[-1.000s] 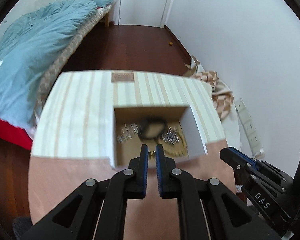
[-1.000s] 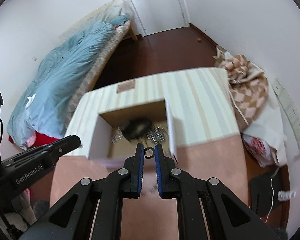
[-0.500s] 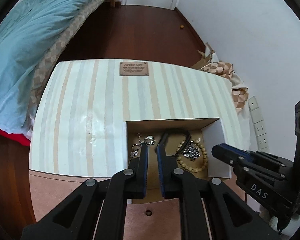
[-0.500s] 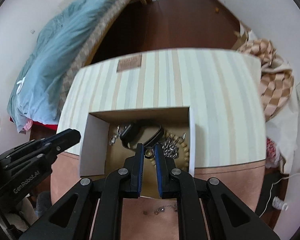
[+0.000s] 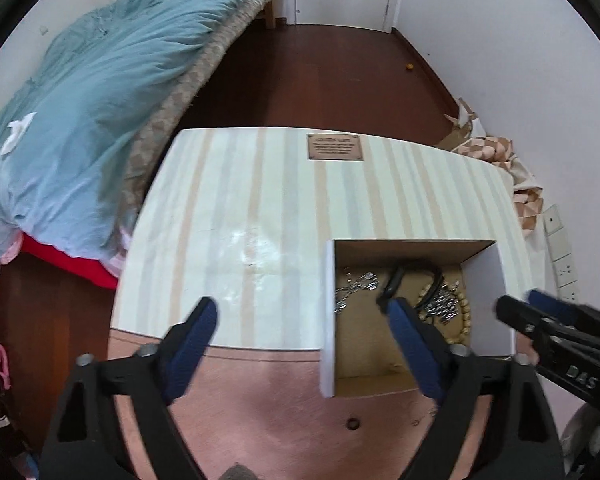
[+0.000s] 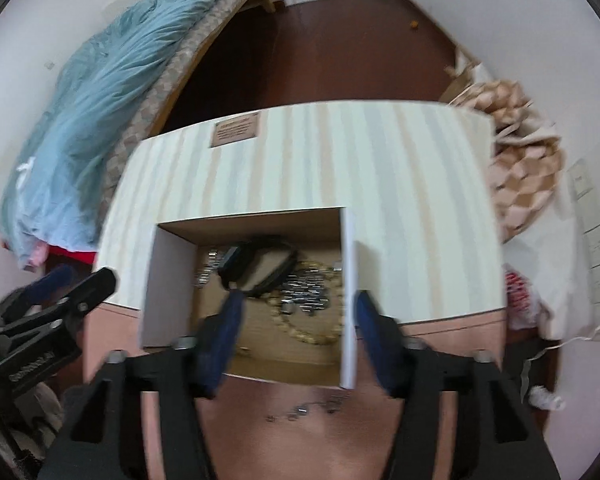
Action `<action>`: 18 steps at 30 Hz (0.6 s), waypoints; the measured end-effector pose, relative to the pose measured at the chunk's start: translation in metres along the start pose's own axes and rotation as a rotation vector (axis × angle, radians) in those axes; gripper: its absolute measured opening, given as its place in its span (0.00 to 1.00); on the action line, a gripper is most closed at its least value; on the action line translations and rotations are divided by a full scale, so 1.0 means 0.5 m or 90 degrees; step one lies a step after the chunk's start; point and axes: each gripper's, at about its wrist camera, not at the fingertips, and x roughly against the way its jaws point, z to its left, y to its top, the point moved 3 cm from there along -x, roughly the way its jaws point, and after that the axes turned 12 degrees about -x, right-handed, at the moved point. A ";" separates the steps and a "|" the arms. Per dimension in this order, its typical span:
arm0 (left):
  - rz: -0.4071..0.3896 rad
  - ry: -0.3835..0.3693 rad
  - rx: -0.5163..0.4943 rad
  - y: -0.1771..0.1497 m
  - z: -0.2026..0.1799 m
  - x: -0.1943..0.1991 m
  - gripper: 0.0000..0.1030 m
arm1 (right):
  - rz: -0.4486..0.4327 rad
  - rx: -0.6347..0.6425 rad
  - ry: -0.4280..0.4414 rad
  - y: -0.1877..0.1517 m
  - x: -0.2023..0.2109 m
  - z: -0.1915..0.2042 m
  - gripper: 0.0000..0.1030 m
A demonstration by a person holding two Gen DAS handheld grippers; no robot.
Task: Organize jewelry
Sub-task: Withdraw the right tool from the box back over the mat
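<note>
An open white cardboard box (image 5: 329, 312) stands on the table and holds a black band (image 5: 416, 276), silver chains (image 5: 354, 286) and a wooden bead bracelet (image 5: 462, 316). My left gripper (image 5: 300, 324) is wide open and empty, its right finger over the box. My right gripper (image 6: 296, 320) is wide open and empty, its fingers astride the box's right wall (image 6: 348, 300). The black band (image 6: 260, 264), chains (image 6: 306, 292) and beads (image 6: 300, 330) show in the right wrist view. A small dark ring (image 5: 353, 424) and a thin chain (image 6: 300, 412) lie on the pink surface before the box.
The box sits on a striped tabletop (image 5: 260, 208) with a brown plaque (image 5: 334, 147). A bed with a blue quilt (image 5: 84, 120) is at the left. Checked cloth (image 6: 516, 176) and wall sockets (image 5: 560, 248) lie at the right. Dark wood floor (image 5: 320, 72) is beyond.
Both grippers opened wide. The ring that the right gripper held is gone from between its fingers. The left gripper shifted left of the box.
</note>
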 end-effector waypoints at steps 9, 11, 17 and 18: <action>-0.016 0.041 -0.007 -0.053 -0.012 0.027 1.00 | -0.057 0.050 -0.115 -0.060 0.037 -0.009 0.95; -0.017 0.043 -0.007 -0.063 -0.017 0.036 1.00 | -0.066 0.047 -0.117 -0.068 0.051 -0.012 0.97; -0.037 0.036 0.001 -0.086 -0.026 0.084 1.00 | -0.093 0.048 -0.104 -0.093 0.110 0.004 0.97; -0.042 0.034 0.005 -0.091 -0.027 0.097 1.00 | -0.097 0.051 -0.101 -0.099 0.123 0.008 0.97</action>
